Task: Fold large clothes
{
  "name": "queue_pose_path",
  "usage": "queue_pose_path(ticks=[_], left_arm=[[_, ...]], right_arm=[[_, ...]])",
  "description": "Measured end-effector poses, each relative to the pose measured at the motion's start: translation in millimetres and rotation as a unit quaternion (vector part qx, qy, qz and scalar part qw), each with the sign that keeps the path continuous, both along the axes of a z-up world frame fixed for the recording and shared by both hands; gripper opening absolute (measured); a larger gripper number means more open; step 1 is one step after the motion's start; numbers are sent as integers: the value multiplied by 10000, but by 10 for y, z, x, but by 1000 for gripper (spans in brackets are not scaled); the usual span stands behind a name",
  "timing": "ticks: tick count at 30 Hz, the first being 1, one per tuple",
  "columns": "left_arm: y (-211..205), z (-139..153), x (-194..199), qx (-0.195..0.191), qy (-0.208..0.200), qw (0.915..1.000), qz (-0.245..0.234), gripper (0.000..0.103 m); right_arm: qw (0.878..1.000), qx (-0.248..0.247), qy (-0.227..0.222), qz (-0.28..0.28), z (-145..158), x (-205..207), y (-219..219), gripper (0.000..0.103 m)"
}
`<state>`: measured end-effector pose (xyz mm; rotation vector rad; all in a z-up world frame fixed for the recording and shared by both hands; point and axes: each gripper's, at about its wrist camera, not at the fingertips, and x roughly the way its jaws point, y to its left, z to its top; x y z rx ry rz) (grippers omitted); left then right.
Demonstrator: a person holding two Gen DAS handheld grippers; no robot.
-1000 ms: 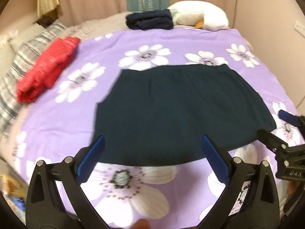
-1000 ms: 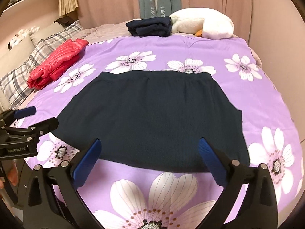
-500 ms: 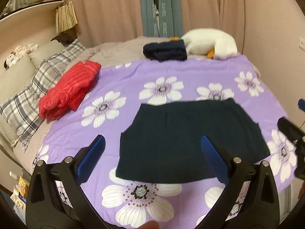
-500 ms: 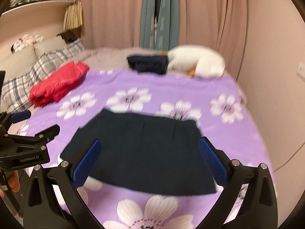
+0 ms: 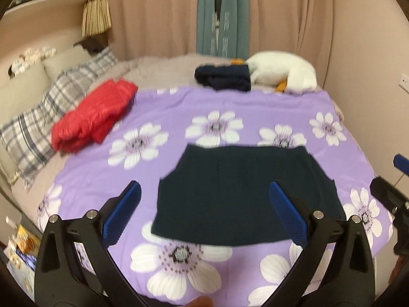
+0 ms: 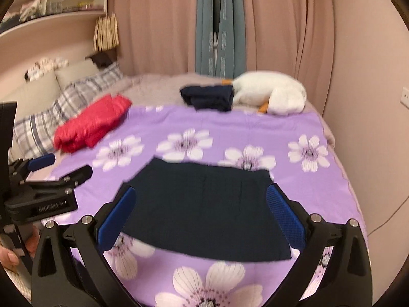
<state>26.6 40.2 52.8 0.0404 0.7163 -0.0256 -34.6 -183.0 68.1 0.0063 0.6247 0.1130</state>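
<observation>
A dark navy garment [image 5: 240, 194] lies flat on the purple flowered bedspread [image 5: 179, 107], waistband at the far side. It also shows in the right wrist view [image 6: 204, 204]. My left gripper [image 5: 204, 209] is open and empty, held above the near edge of the bed, short of the garment. My right gripper [image 6: 202, 209] is open and empty too, above the garment's near hem. The left gripper also shows at the left of the right wrist view [image 6: 61, 168]. The right gripper shows at the right edge of the left wrist view [image 5: 393, 176].
A folded red jacket [image 5: 94, 117] lies at the left of the bed beside plaid pillows [image 5: 51, 110]. A folded dark pile [image 5: 222, 78] and a white plush duck [image 5: 281, 74] sit at the far end. Curtains and a wall stand behind.
Both grippers have pulled back and up from the garment, so the bed looks smaller and farther. The garment has not moved. Both stay open.
</observation>
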Motion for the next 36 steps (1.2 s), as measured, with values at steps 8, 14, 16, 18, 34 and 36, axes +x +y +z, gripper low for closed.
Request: queue_pose_path(ticks=[8, 14, 16, 18, 34, 36], left_arm=[[-51, -441, 11, 68, 591, 9982, -33, 101], [-86, -578, -14, 126, 767, 9969, -87, 101], [-105, -605, -13, 146, 802, 9966, -114, 101], [-117, -622, -10, 158, 824, 9964, -155, 101], [-204, -713, 1, 239, 963, 9947, -260, 101], [-204, -720, 3, 234, 974, 9946, -267, 101]], right_arm=[[9971, -1, 707, -294, -555, 56, 1, 102], [9943, 4, 966, -450, -759, 59, -46, 102], [9937, 21, 1031, -448, -805, 56, -58, 102], [9930, 42, 1087, -454, -848, 49, -67, 102], [9912, 126, 1232, -479, -942, 78, -89, 102], [9911, 133, 1235, -475, -945, 85, -89, 102]])
